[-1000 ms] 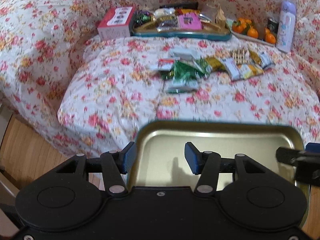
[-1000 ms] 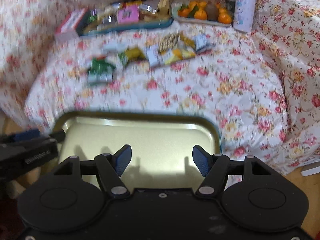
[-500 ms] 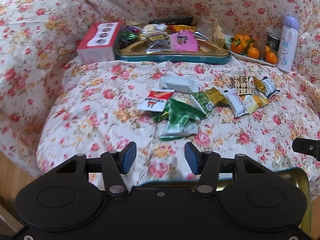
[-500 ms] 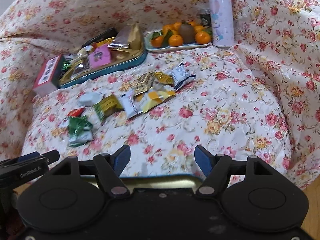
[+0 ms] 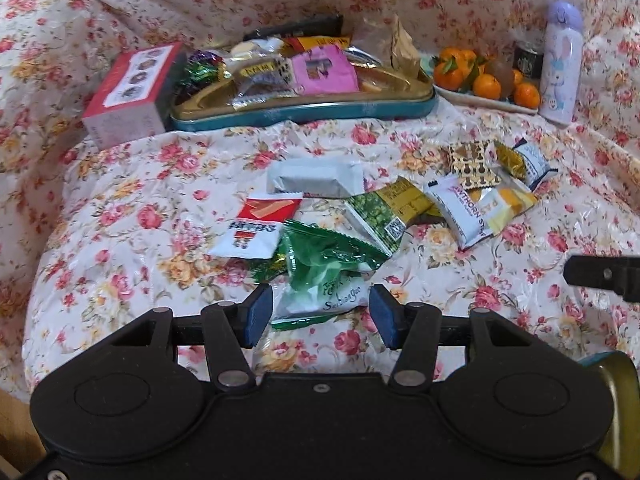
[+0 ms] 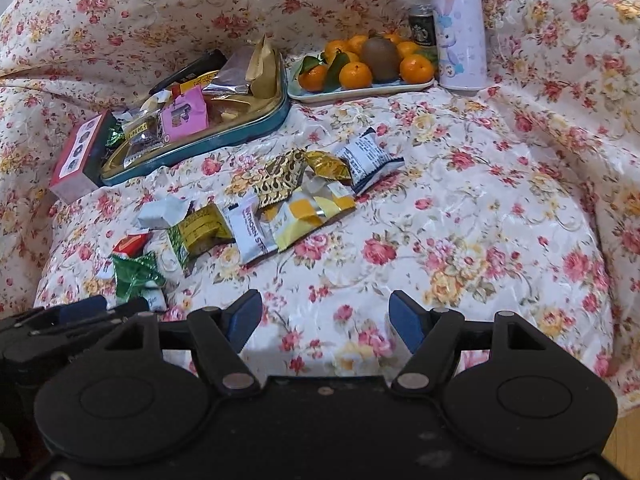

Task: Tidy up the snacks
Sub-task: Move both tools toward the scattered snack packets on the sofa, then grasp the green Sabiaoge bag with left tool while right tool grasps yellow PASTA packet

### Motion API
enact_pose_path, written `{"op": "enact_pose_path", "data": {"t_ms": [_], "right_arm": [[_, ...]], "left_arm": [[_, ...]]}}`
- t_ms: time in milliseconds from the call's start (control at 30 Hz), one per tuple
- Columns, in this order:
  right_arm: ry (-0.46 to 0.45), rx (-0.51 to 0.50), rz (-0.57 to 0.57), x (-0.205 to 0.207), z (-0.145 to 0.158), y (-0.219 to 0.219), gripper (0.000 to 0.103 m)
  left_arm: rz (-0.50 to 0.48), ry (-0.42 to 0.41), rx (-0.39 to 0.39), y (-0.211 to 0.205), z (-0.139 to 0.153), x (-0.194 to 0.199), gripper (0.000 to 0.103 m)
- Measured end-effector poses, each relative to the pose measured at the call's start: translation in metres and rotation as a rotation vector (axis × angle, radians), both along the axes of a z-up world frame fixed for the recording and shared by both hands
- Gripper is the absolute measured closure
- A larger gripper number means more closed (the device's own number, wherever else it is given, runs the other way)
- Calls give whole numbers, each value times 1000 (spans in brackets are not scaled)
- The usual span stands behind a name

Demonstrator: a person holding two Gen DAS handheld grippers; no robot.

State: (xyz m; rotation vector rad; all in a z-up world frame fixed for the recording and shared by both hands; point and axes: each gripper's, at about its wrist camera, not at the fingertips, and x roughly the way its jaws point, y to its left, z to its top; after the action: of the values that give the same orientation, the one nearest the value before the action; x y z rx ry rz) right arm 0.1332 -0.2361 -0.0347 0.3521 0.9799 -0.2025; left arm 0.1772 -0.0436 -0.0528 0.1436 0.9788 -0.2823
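Both grippers have pushed in over the cushion since a second ago; the gold tray that filled the foreground then is now just a corner [image 5: 622,396] at lower right of the left wrist view. Left view: left gripper [image 5: 319,317] has its jaws spread, holding nothing, blue pads either side of the near end of the green snack packet [image 5: 328,268], contact unclear. Beyond it a red-and-white packet [image 5: 258,226], a grey-white bar [image 5: 316,178], a green-gold packet [image 5: 386,210] and a Hawthorn packet [image 5: 460,210] lie loose on the floral cover [image 5: 120,216]. Filled teal tin tray [image 5: 304,110] sits at the back, red box [image 5: 132,88] touching its left end. Right gripper tip pokes in at right edge. Right view: right gripper [image 6: 326,322] also spread wide, empty, over bare floral cover, well apart from the snacks. Snack cluster sits left of centre, yellow packet [image 6: 308,212] and navy-white packet [image 6: 366,160] nearest. Mandarin plate [image 6: 360,90] and lilac bottle [image 6: 460,32] at back.
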Motion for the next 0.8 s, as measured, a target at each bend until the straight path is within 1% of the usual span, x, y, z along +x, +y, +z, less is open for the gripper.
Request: {"op": "enact_pose_path", "data": {"t_ms": [167,233,400,600,667,800], "right_arm": [[-9,-2,12,15,-8,-2,29],[-11,5,6,21,-11,-4,29],[-20,13,-6,37,-18,-9,29],[-14,43,-37,60,-31,-15,29],[-5,62,-52,66,-36,-16,30],[-5,107,-85,77,-43,-18,29]], "left_arm": [[12,18,5,-3,-8,8,44],[20,24,-2,-3,-11,12,42],[33,58,-22,-4,-20,22,41],[30,15,1,-11,-24,22,44],[22,2,2,-12,-25,22,46],[22,-8,-2,-11,-25,22,47]]}}
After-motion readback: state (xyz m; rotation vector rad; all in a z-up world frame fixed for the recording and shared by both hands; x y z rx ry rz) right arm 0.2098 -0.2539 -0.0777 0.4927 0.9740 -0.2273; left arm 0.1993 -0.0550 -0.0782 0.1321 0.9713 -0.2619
